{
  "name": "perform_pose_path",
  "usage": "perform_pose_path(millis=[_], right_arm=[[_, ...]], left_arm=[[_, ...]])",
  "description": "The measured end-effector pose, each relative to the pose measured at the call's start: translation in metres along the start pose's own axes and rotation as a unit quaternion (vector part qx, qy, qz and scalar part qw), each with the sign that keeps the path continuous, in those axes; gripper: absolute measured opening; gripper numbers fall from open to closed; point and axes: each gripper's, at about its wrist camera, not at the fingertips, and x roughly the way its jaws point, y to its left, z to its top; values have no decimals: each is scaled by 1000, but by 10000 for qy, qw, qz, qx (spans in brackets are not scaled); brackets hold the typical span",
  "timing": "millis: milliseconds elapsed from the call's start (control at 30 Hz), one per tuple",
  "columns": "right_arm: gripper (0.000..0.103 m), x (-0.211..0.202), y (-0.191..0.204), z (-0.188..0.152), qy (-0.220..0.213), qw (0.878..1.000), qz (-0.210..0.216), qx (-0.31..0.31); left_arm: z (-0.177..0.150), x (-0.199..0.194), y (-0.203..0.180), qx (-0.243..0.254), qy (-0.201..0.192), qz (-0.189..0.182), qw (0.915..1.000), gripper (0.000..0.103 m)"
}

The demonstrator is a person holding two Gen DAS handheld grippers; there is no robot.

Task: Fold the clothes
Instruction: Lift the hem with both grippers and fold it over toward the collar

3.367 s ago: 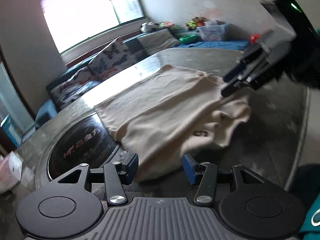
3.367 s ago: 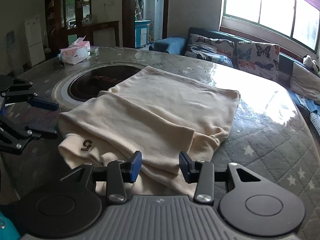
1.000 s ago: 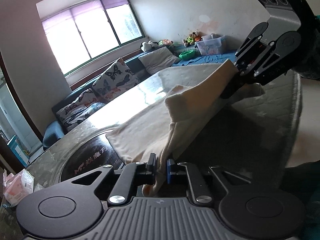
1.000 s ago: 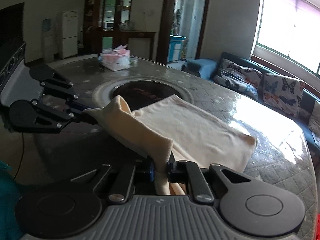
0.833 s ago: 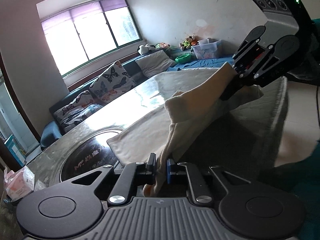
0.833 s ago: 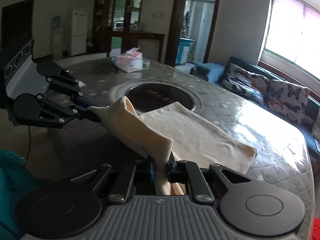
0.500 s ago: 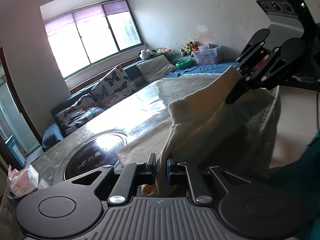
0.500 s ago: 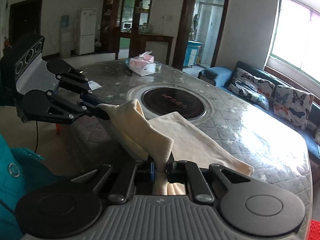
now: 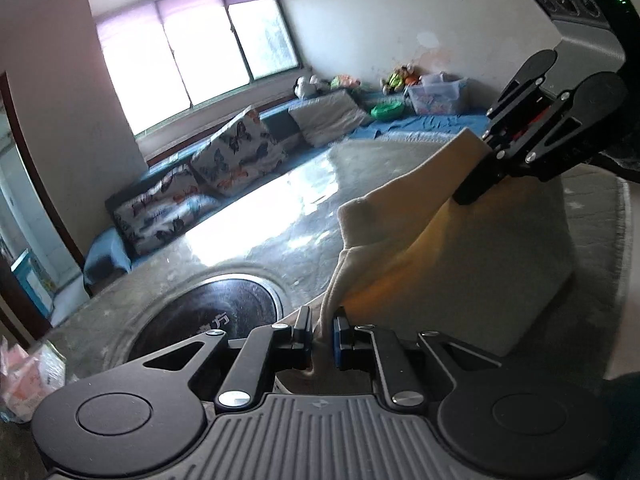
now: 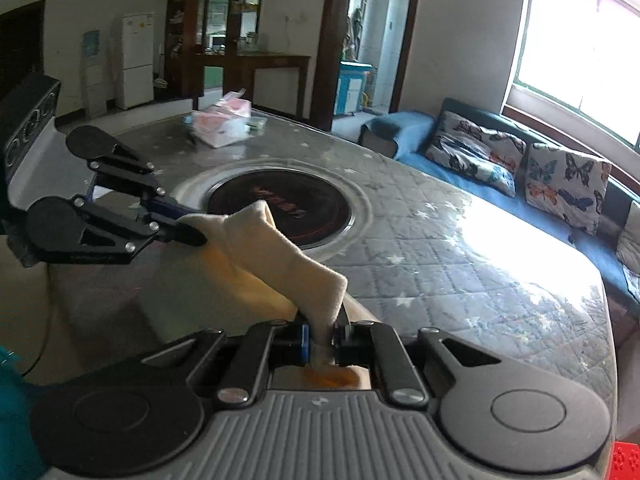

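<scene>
Cream garment [image 9: 400, 216] now lifted off table [image 10: 440, 240], stretched claw [image 9: 323, 334] to claw [image 10: 324, 338].

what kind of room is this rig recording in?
Most likely a home living and dining room: a blue sofa with butterfly-print cushions under the window, a white fridge near dark wooden cabinets, and a round quilt-covered dining table with a built-in black cooktop.

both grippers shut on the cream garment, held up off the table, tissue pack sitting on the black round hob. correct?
Not quite. The tissue pack is not on the black round hob; it lies on the table beyond it, as the right wrist view shows. The rest holds: left gripper and right gripper are both shut on the cream garment, which is held up.
</scene>
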Motion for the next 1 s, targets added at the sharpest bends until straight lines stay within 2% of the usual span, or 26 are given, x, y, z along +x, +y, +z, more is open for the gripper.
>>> perform_pose_path(millis=[133,433,633,833,867,1000], right_arm=[[9,26,-18,6,79,9999,-13,88],[9,66,-42,-2,264,9990,-85,360],[11,89,-53,-9,314,9972,-246,627],[25,103,-66,-20,302,9919,-541,1104],[31,103,-68,-21,281,9911,-575,1170],[32,97,-73,-20,160,9873,-752,1392]], left_arm=[[5,28,12,-234,337,-11,9992,11],[7,70,18,-161,799,22,9967,11],[5,93,14,-203,974,190,9949,12],[4,103,14,-299,996,399,9938,17],[3,104,14,-310,993,439,9936,17],[8,105,18,-466,982,522,9927,22]])
